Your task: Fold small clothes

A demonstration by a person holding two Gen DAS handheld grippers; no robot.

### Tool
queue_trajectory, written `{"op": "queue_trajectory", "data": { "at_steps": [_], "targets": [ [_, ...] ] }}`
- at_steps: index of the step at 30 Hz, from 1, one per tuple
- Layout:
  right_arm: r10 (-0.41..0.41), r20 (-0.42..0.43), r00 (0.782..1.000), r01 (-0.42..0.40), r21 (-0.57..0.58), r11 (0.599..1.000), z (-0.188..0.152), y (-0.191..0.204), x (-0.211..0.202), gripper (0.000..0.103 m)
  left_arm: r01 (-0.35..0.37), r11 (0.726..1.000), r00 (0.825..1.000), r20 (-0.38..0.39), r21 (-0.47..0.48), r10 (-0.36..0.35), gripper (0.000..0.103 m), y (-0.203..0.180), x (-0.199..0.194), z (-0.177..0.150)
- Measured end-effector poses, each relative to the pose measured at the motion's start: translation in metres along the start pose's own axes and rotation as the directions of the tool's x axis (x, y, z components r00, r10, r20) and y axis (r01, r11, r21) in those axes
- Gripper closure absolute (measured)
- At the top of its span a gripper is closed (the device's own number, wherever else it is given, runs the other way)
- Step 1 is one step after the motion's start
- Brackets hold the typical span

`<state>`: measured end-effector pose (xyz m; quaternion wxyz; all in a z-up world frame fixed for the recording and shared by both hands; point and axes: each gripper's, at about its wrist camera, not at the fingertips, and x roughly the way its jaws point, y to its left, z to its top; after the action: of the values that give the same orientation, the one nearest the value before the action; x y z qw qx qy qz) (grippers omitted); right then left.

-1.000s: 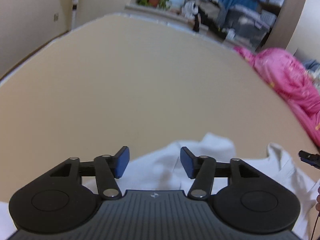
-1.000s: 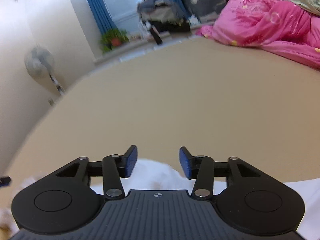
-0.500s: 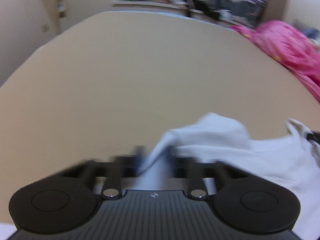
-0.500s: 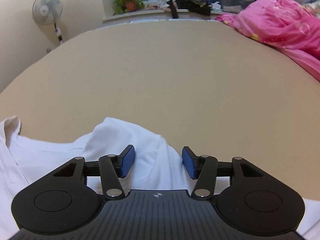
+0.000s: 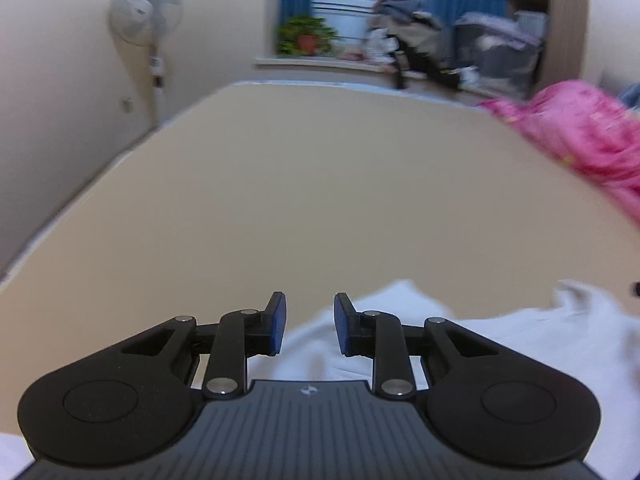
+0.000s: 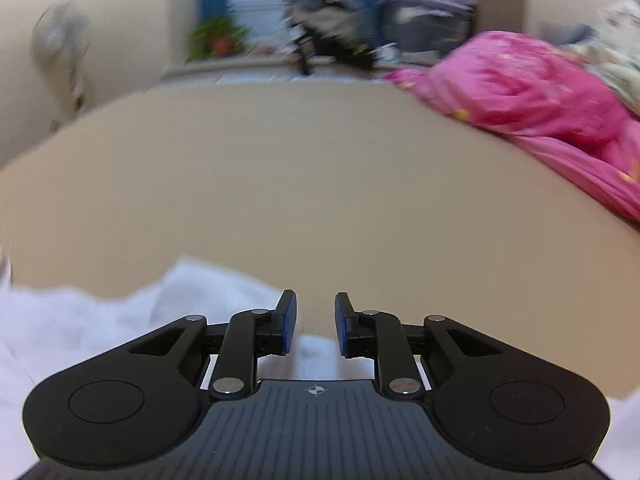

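Under both tools, at six o'clock in each view, the white garment [image 5: 500,344] is lying crumpled on the tan bed [image 5: 320,200], spreading toward four o'clock in the left view and toward eight o'clock in the right one [image 6: 100,320]. Between the blue pads of the left gripper [image 5: 306,322] a narrow gap is showing; its jaws have just been opening from a full pinch, and cloth is lying below and behind that gap, but neither pad appears to be pressing on it. On the other side, the right gripper [image 6: 316,322] is standing at a similar narrow gap after its jaws have just been closing; white cloth is showing low in the gap, and I cannot tell whether the pads are pinching any, though they look apart from it.

Judging by the soft bunched ridges, the garment is looking thin, light and limp: it will sag and crease, so a firm pinch on a hem or corner, one per tool, should be serving best, keeping the edge taut between them.

Farther off, at two o'clock, a pink quilt [image 5: 580,136] is heaping up, and at eleven o'clock a fan [image 5: 146,12] is standing by the wall
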<state>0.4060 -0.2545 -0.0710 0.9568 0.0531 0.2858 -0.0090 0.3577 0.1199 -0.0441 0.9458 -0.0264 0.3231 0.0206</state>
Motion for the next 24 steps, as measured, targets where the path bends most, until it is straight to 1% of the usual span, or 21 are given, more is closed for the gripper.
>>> {"op": "queue_trajectory", "data": {
  "at_steps": [1, 2, 3, 4, 5, 6, 7, 8, 9, 10, 12, 14, 16, 17, 18, 19, 20, 21, 22, 23, 24],
  "targets": [
    [0.039, 0.008, 0.999, -0.039, 0.010, 0.999, 0.002, -0.001, -0.012, 0.078, 0.047, 0.999, 0.999, -0.023, -0.005, -0.047, 0.074, -0.001, -0.006, -0.003],
    [0.090, -0.001, 0.996, -0.090, 0.012, 0.996, 0.001, -0.001, -0.023, 0.078, 0.095, 0.995, 0.994, -0.053, -0.003, -0.095, 0.074, -0.004, -0.009, -0.009],
    [0.149, -0.026, 0.988, -0.149, 0.003, 0.989, -0.003, 0.003, -0.035, 0.078, 0.134, 0.991, 0.988, -0.084, 0.008, -0.133, 0.071, -0.008, -0.010, -0.019],
    [0.203, -0.061, 0.977, -0.204, -0.010, 0.979, -0.009, 0.007, -0.044, 0.077, 0.154, 0.988, 0.982, -0.118, 0.025, -0.150, 0.062, -0.011, -0.009, -0.030],
    [0.232, -0.095, 0.968, -0.235, -0.014, 0.972, -0.017, 0.009, -0.051, 0.076, 0.152, 0.987, 0.974, -0.174, 0.049, -0.142, 0.055, -0.014, -0.004, -0.046],
    [0.244, -0.144, 0.959, -0.250, -0.019, 0.968, -0.026, 0.012, -0.055, 0.074, 0.109, 0.990, 0.962, -0.260, 0.087, -0.083, 0.056, -0.019, 0.004, -0.061],
    [0.233, -0.237, 0.943, -0.248, -0.032, 0.968, -0.038, 0.014, -0.053, 0.068, 0.064, 0.989, 0.951, -0.309, 0.136, -0.019, 0.057, -0.023, 0.009, -0.071],
    [0.177, -0.352, 0.919, -0.213, -0.065, 0.975, -0.054, 0.014, -0.048, 0.068, 0.029, 0.984, 0.961, -0.277, 0.178, 0.022, 0.058, -0.029, -0.005, -0.074],
    [0.136, -0.351, 0.927, -0.180, -0.097, 0.979, -0.063, 0.014, -0.057, 0.068, 0.008, 0.978, 0.960, -0.274, 0.210, 0.051, 0.057, -0.037, -0.021, -0.074],
    [0.105, -0.320, 0.942, -0.149, -0.117, 0.982, -0.064, 0.013, -0.073, 0.068, 0.008, 0.973, 0.961, -0.270, 0.232, 0.056, 0.058, -0.042, -0.040, -0.075],
    [0.119, -0.325, 0.938, -0.159, -0.099, 0.982, -0.060, 0.008, -0.099, 0.068, 0.032, 0.965, 0.971, -0.236, 0.258, 0.031, 0.056, -0.056, -0.087, -0.080],
    [0.153, -0.306, 0.940, -0.182, -0.068, 0.981, -0.066, 0.004, -0.132, 0.067, 0.070, 0.959, 0.974, -0.228, 0.275, -0.006, 0.053, -0.067, -0.127, -0.088],
    [0.161, -0.328, 0.931, -0.195, -0.073, 0.978, -0.073, 0.001, -0.151, 0.066, 0.098, 0.956, 0.973, -0.230, 0.277, -0.033, 0.049, -0.075, -0.161, -0.104],
    [0.168, -0.349, 0.922, -0.205, -0.069, 0.976, -0.080, 0.001, -0.160, 0.064, 0.109, 0.958, 0.971, -0.235, 0.266, -0.045, 0.048, -0.074, -0.176, -0.120],
    [0.181, -0.396, 0.900, -0.220, -0.054, 0.974, -0.090, 0.003, -0.167, 0.062, 0.114, 0.961, 0.969, -0.244, 0.253, -0.050, 0.047, -0.072, -0.183, -0.132],
    [0.193, -0.467, 0.863, -0.234, -0.031, 0.972, -0.102, -0.001, -0.166, 0.059, 0.115, 0.965, 0.964, -0.262, 0.236, -0.051, 0.047, -0.064, -0.191, -0.149],
    [0.179, -0.525, 0.832, -0.226, -0.027, 0.974, -0.114, -0.004, -0.165, 0.059, 0.116, 0.971, 0.948, -0.316, 0.210, -0.044, 0.047, -0.059, -0.189, -0.169],
    [0.157, -0.528, 0.835, -0.219, -0.058, 0.974, -0.122, -0.007, -0.168, 0.059, 0.109, 0.975, 0.902, -0.432, 0.195, -0.015, 0.047, -0.054, -0.178, -0.191],
    [0.141, -0.515, 0.846, -0.219, -0.094, 0.971, -0.122, -0.006, -0.176, 0.059, 0.094, 0.978, 0.863, -0.504, 0.185, 0.012, 0.045, -0.048, -0.172, -0.208],
    [0.125, -0.509, 0.852, -0.202, -0.099, 0.974, -0.120, -0.008, -0.182, 0.059, 0.094, 0.982, 0.891, -0.453, 0.162, -0.010, 0.045, -0.042, -0.184, -0.209],
    [0.119, -0.505, 0.855, -0.180, -0.073, 0.981, -0.122, -0.013, -0.188, 0.059, 0.083, 0.986, 0.897, -0.441, 0.144, -0.011, 0.046, -0.039, -0.194, -0.206]
  ]
}}
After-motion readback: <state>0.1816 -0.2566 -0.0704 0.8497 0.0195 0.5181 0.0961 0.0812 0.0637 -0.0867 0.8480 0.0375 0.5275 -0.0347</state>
